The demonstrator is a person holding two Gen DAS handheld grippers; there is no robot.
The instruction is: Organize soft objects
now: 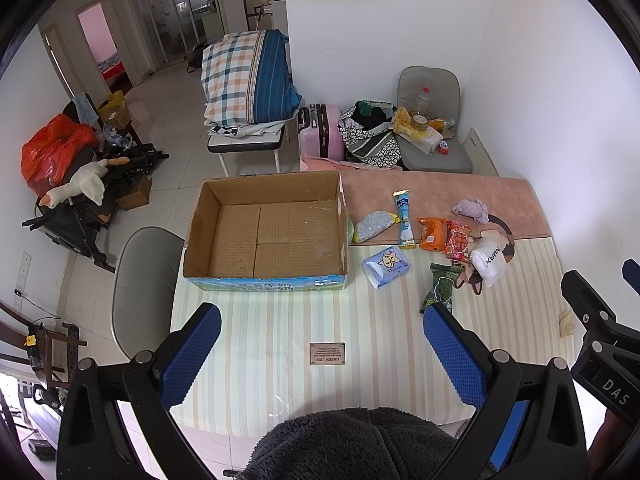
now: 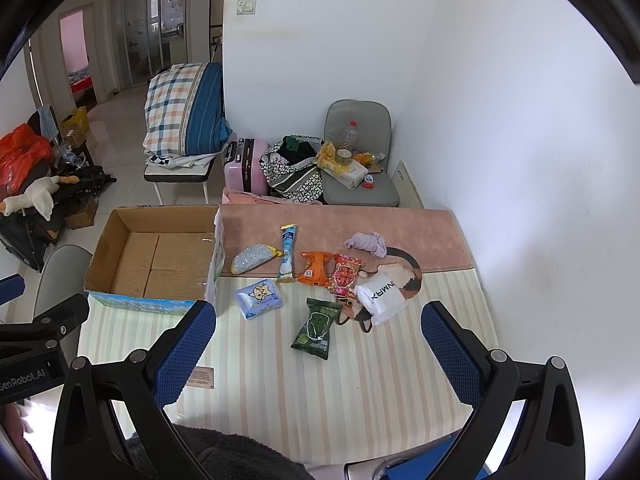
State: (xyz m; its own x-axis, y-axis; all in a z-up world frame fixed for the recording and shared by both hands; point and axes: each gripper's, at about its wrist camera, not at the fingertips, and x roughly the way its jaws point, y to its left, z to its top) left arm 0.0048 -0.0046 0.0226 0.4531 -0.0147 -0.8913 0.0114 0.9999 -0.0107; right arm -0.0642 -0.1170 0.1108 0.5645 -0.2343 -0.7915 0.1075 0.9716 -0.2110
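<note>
Nearest the cameras: dark fleece (image 1: 360,444) at the table's near edge.
Left gripper (image 1: 322,344): fingers wide apart, holding nothing, hovering over the striped cloth (image 1: 280,320) short of the box.
Right gripper (image 2: 318,350): fingers wide apart, holding nothing, hovering over the cloth short of the green packet.
Label (image 1: 327,353): small brown tag lying flat on the cloth between the left fingers.
Box (image 1: 192,240): open cardboard carton on the table's left part, nothing inside, blue printed front.
Green packet (image 2: 315,328): nearest of the soft objects, lying on the cloth right of the box.
Tissue pack (image 2: 259,298): pale blue, just beside the box's right front corner.
White bag (image 2: 380,298): printed letters, resting on a cat-shaped mat (image 2: 408,272), near the red packet.
Red packet (image 2: 345,274): touching the orange packet (image 2: 315,267) on its left.
Blue tube (image 2: 287,252): long sachet, lying across the seam between cloth and pink mat (image 2: 420,232).
Silver pouch (image 2: 251,258): glittery, between tube and box.
Lilac cloth (image 2: 366,243): crumpled on the pink mat, farthest of the objects.
Beyond the table: grey chair (image 2: 360,192) with a bottle, pink suitcase (image 2: 246,164), plaid pillow (image 2: 182,108) on a bench.
</note>
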